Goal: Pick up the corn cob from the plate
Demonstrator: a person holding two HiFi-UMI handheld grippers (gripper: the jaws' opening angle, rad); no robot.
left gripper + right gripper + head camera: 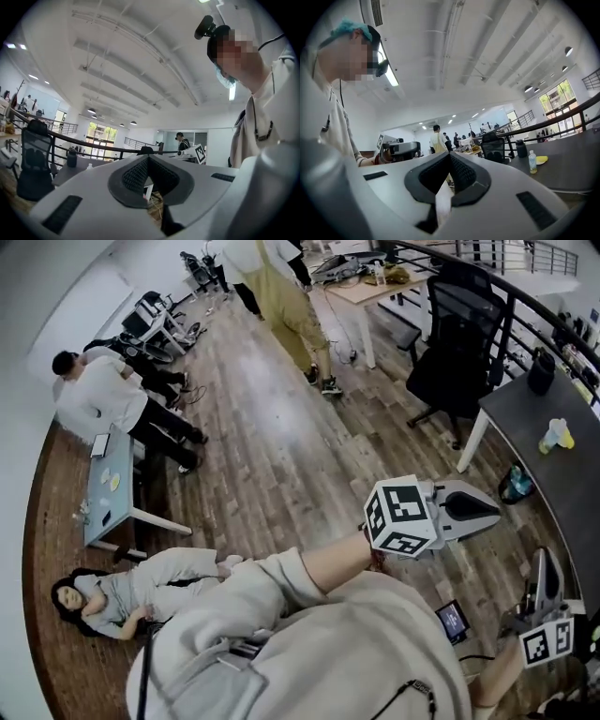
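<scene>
A small yellow thing, seemingly the corn cob [548, 442], lies on the dark table [544, 413] at the right, beside a clear bottle [560, 430]. It shows as a yellow patch [542, 160] in the right gripper view, too small to make out a plate under it. My left gripper [492, 512] hangs in mid-air short of the table, jaws together and empty [149, 161]. My right gripper [547, 559] is lower right, near the table's edge, also shut on nothing [450, 157]. Both are well apart from the yellow thing.
A black flask [541, 371] stands further along the table, and a black office chair [459, 343] sits by its end. A teal object [516, 484] lies on the wood floor under the table. A black railing [525, 306] runs behind. People stand and sit further off.
</scene>
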